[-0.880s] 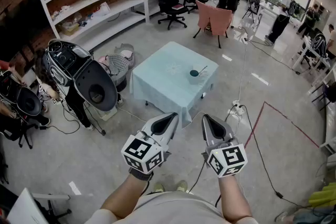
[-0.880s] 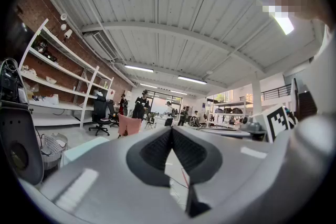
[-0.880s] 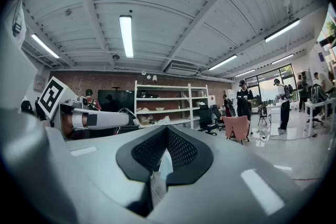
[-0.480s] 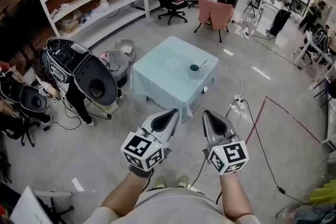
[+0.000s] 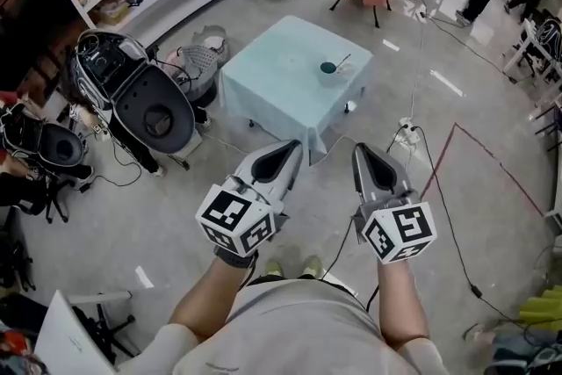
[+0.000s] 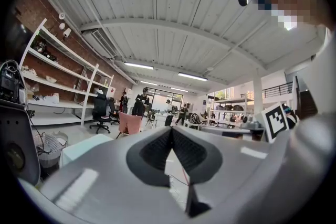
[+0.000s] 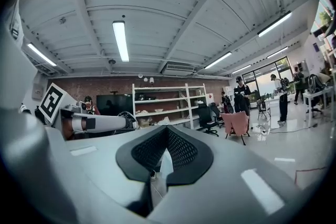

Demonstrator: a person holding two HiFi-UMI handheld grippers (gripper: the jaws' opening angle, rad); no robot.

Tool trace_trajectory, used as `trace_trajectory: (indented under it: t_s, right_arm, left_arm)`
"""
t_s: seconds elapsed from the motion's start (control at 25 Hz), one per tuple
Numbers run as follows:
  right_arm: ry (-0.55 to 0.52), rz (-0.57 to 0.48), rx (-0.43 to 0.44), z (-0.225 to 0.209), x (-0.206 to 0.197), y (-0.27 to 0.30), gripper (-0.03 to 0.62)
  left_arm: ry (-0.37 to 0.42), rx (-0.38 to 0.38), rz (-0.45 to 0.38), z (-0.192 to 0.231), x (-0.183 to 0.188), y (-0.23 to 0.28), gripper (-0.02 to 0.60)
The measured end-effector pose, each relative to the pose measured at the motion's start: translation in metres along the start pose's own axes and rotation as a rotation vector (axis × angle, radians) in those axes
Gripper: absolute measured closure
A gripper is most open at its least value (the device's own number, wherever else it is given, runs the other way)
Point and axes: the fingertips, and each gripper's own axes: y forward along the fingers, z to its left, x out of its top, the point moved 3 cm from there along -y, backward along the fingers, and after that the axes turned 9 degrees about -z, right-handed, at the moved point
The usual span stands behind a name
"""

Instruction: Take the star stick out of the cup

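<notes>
Jaws touch, empty, on left gripper, right gripper; head view alone shows cup.

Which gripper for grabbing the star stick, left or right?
Right, narrowly. Left gripper and right gripper are both shut, empty, far from the table; the cup sits toward the table's right side, star stick leaning right.

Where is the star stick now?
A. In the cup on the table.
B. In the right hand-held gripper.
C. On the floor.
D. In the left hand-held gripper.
A: the head view shows the star stick standing in the cup on the table, while the left hand-held gripper and the right hand-held gripper are shut and empty.
</notes>
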Motion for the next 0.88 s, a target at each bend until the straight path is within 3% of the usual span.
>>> trace_trajectory:
  t_s: [0.52,0.88]
  right_arm:
    - [0.022,-0.03,-0.026,-0.054,0.006,-0.017,0.583]
    - [0.03,-0.024,-0.067,-0.083,-0.009,0.01,0.583]
  left_arm:
    - [-0.002,0.005,0.016,-0.023,-0.021,0.04,0.575]
    - [-0.006,-0.018,0.02,0.0,-0.034,0.075,0.575]
